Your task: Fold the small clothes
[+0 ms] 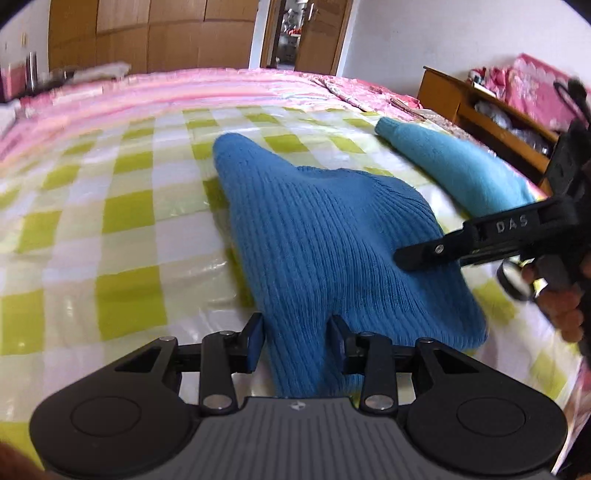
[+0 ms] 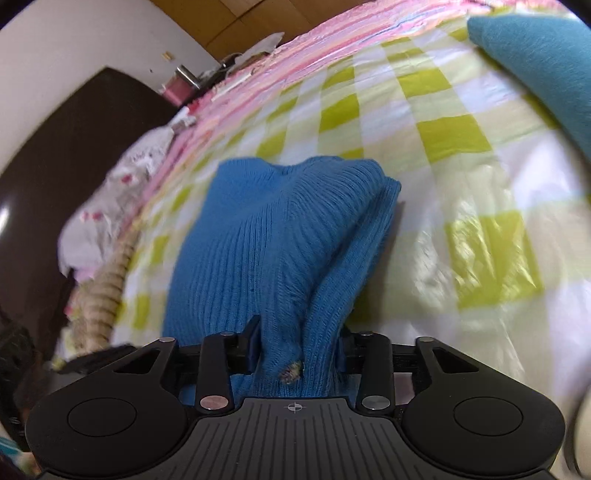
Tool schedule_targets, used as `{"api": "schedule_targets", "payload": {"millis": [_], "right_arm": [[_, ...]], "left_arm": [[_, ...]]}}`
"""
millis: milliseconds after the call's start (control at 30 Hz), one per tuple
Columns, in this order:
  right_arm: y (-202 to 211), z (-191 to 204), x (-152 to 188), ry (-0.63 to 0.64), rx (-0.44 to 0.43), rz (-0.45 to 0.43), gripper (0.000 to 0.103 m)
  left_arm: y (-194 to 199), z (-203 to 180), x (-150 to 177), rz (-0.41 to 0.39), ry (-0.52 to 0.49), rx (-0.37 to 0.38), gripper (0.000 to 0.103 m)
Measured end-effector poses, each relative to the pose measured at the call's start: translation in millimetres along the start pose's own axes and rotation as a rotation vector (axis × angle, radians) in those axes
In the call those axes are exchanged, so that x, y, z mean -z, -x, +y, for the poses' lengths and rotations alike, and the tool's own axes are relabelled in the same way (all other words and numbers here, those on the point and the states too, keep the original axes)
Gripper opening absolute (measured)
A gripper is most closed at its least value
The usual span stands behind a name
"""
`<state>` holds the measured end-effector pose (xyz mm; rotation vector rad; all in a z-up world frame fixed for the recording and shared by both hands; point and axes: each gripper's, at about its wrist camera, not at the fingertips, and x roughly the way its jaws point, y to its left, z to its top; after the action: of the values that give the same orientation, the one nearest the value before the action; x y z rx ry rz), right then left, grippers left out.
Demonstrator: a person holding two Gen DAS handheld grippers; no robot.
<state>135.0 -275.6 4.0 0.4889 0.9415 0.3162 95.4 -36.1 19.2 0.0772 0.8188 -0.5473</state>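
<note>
A blue ribbed knit garment [image 1: 325,236] is lifted in a peak over the green-and-white checked sheet [image 1: 122,221]. My left gripper [image 1: 297,343] is shut on its near edge. My right gripper [image 2: 297,345] is shut on another edge of the same garment [image 2: 280,236]; it shows from the side in the left wrist view [image 1: 406,256], at the garment's right. A lighter teal garment [image 1: 454,166] lies flat on the bed at the right, also in the right wrist view [image 2: 546,62] at top right.
A pink striped quilt [image 1: 184,88] covers the far part of the bed. A wooden shelf unit [image 1: 480,103] stands beyond the bed's right edge. Wardrobe doors [image 1: 147,33] and an open doorway are behind. White floral bedding [image 2: 122,206] and a dark headboard [image 2: 55,166] lie at the left.
</note>
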Motion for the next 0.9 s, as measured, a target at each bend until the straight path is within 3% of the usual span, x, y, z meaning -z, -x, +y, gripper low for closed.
{"api": "schedule_targets", "payload": {"millis": [100, 300, 467, 533, 600, 700, 800, 900], "right_arm": [[18.8, 6.6, 6.7, 0.025, 0.048, -0.062, 0.041], [36.4, 4.5, -15.3, 0.023, 0.095, -0.184, 0.043], [3.4, -5.1, -38.2, -0.016, 0.121, -0.131, 0.046], [-6.0, -5.8, -43.2, -0.031, 0.122, -0.126, 0.025], [-5.2, -0.3, -48.5, -0.006, 0.116, -0.152, 0.016], [1.7, 17.4, -54.3, 0.078, 0.112, -0.225, 0.014], [-1.2, 16.5, -58.5, 0.073, 0.111, -0.276, 0.014], [-26.5, 5.3, -56.9, 0.105, 0.209, -0.21, 0.014]], "left_arm": [[11.2, -3.8, -3.4, -0.039, -0.018, -0.044, 0.041], [13.5, -3.1, -23.0, -0.109, -0.019, -0.126, 0.042], [-7.6, -7.8, -35.7, -0.128, -0.023, -0.163, 0.042], [-12.2, -9.4, -39.6, -0.145, -0.024, -0.185, 0.042], [-11.9, -11.0, -41.5, -0.178, -0.019, -0.214, 0.042], [-10.7, -12.1, -41.9, -0.229, -0.014, -0.257, 0.042], [-26.4, -13.4, -39.0, -0.187, -0.037, -0.279, 0.043], [-32.1, -15.5, -36.7, -0.174, -0.054, -0.279, 0.043]]}}
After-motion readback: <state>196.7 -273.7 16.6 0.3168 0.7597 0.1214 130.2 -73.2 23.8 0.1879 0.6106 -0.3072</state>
